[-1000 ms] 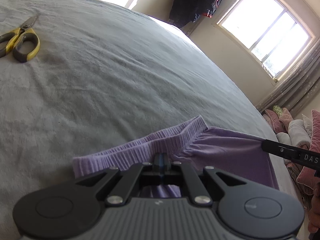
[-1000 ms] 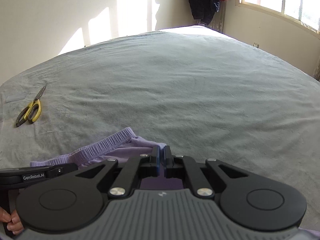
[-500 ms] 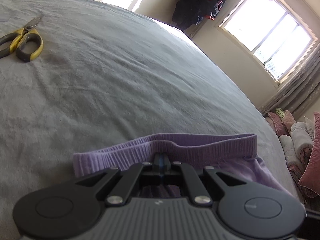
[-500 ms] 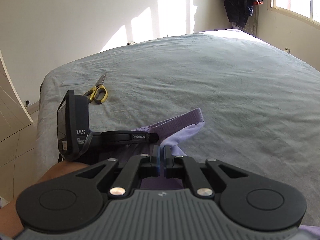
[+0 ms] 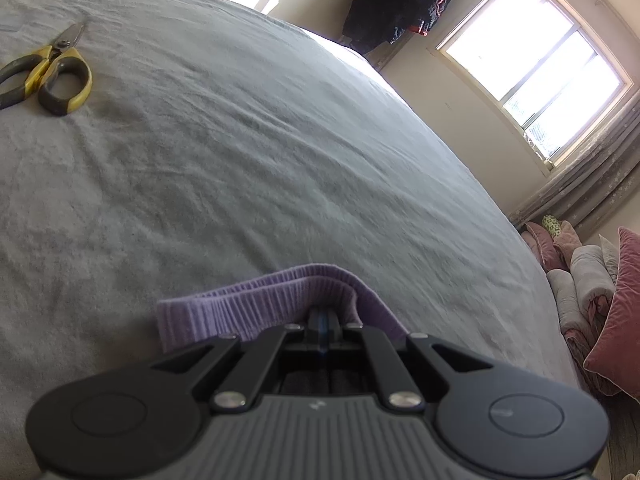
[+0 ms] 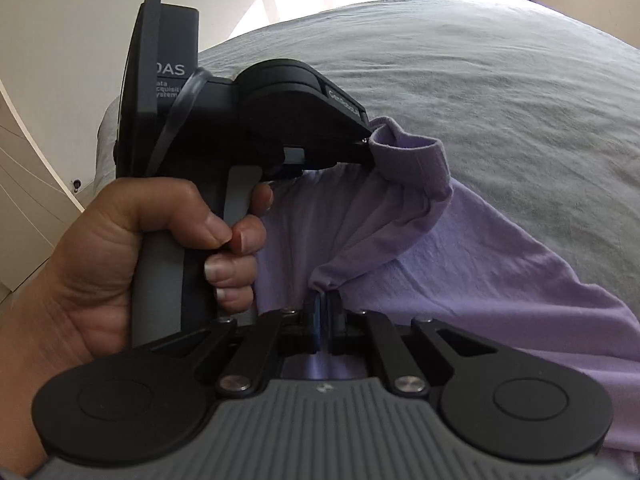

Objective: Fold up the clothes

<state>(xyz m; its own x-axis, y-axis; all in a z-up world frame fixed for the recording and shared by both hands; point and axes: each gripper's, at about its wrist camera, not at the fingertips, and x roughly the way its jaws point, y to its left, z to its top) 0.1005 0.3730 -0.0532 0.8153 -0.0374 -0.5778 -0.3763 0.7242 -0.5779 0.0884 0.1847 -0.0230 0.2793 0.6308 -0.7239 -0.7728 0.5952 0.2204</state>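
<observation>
1. Lilac garment (image 6: 472,264) lies spread on the near part of the grey bed cover (image 5: 248,168), with its ribbed band (image 5: 256,300) lifted off the cover.
2. Your left gripper (image 5: 323,316) has its jaws closed on the ribbed band; the band folds over the fingertips and hangs to the left and right of them.
3. Your right gripper (image 6: 323,300) has its jaws clamped on a gathered pinch of the thin lilac cloth, just near of the band.
4. In the right wrist view, your left hand (image 6: 132,256) wraps the grey handle of the left gripper, just left of the right gripper's fingers. The left gripper's tip meets the rolled band (image 6: 412,156) up and to the right of your hand.
5. The cloth between the two grips runs in stretched folds from the band down to the right gripper.
6. Yellow-handled scissors (image 5: 44,76) lie on the far left of the bed cover, well apart from the garment.
7. A window (image 5: 536,68) stands in the far right wall, dark clothes (image 5: 400,0) hang left of it, and pink cushions (image 5: 612,320) pile up at the right beside the bed.
</observation>
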